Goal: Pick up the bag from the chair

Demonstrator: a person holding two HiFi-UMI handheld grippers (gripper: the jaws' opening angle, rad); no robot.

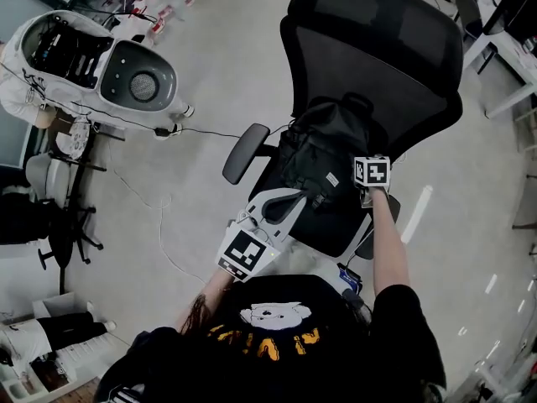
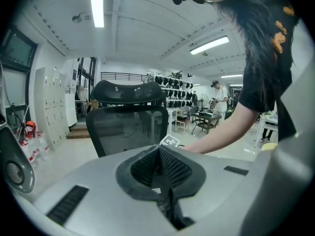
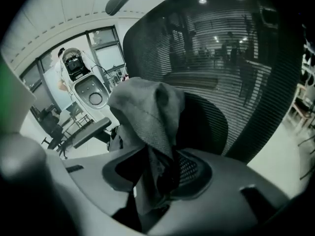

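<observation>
Head view: the bag (image 1: 323,154) sits on the seat of the chair (image 1: 373,53), slumped against the mesh back, at my 12 o'clock. The right claw (image 1: 365,181) meets it at the bag's 4 o'clock edge. The left claw (image 1: 289,201) waits at 7 o'clock, just beside the bag. The armrest (image 1: 245,152) crowds the 9 o'clock side. A white pod machine (image 1: 138,78) stands well apart at 10 o'clock.

Left gripper view: claw pressed together and empty, probably spare.

Right gripper view: claw pinching a grey fold of the bag (likely a top flap), a sensible lifting hold. The backrest is close behind, so I'd lift upward.
</observation>
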